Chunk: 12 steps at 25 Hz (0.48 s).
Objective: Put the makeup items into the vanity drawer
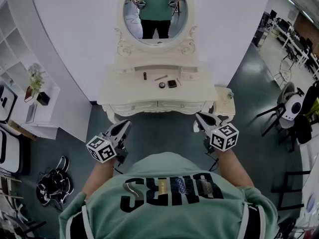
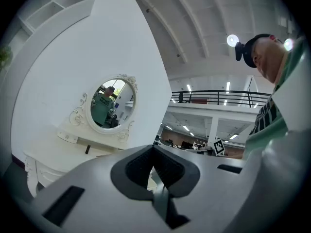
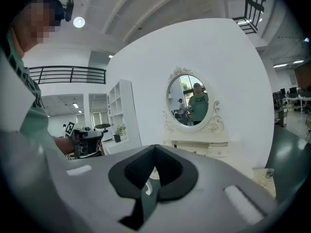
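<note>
Nearest us, the left gripper [image 1: 124, 125] and the right gripper [image 1: 199, 116] hang short of the vanity [image 1: 112, 103]. In each gripper view the jaws are pressed together with nothing between them. Both point toward the vanity's front, and the right one is a little closer to it than the left. Next comes the vanity's front drawer [image 1: 182, 105], which looks closed, so we judge it must be pulled out before anything goes in. Beyond it, on the vanity's worktop [image 1: 124, 86], the makeup items lie well apart from both jaws. A small dark bottle [image 1: 145, 75] stands left of centre, and a slim stick [image 1: 161, 77] lies slantwise, roughly along the worktop's length. A round compact [image 1: 162, 85] sits just beside a square compact [image 1: 172, 83], right of centre. We judge the right gripper better placed for the compacts and the left for the bottle.
</note>
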Each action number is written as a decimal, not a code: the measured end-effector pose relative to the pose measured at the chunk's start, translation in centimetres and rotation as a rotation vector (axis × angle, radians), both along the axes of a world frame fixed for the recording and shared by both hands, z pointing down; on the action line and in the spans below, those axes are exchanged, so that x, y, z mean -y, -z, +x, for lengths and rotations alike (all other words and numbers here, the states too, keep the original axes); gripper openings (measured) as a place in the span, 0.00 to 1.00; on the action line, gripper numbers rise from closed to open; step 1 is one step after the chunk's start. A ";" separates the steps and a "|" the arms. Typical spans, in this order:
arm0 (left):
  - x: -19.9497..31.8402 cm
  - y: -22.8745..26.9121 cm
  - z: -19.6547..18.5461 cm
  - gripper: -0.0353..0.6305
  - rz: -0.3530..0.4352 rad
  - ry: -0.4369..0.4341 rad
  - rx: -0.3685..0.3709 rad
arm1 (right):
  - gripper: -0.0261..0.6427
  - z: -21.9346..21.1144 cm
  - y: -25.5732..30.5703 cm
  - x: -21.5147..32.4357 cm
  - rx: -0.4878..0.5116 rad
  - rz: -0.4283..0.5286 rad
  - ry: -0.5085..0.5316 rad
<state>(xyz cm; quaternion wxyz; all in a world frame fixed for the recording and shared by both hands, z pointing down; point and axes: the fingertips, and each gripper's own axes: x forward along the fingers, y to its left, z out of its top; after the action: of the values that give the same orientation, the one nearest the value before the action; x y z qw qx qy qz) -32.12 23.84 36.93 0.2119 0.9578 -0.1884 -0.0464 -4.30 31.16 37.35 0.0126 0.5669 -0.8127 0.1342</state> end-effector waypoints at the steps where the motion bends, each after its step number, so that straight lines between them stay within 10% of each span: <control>1: -0.1 -0.1 0.2 0.06 0.002 0.000 0.000 | 0.05 0.1 0.0 -0.1 -0.002 -0.002 0.002; 12: -0.7 -0.5 3.5 0.06 -0.004 0.005 0.007 | 0.05 2.3 -0.2 -0.6 0.002 -0.016 0.046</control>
<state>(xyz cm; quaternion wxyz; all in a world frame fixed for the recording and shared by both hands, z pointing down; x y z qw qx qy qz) -28.61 24.51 37.40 0.2132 0.9570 -0.1917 -0.0433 -2.02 31.74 37.59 0.0195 0.5477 -0.8244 0.1411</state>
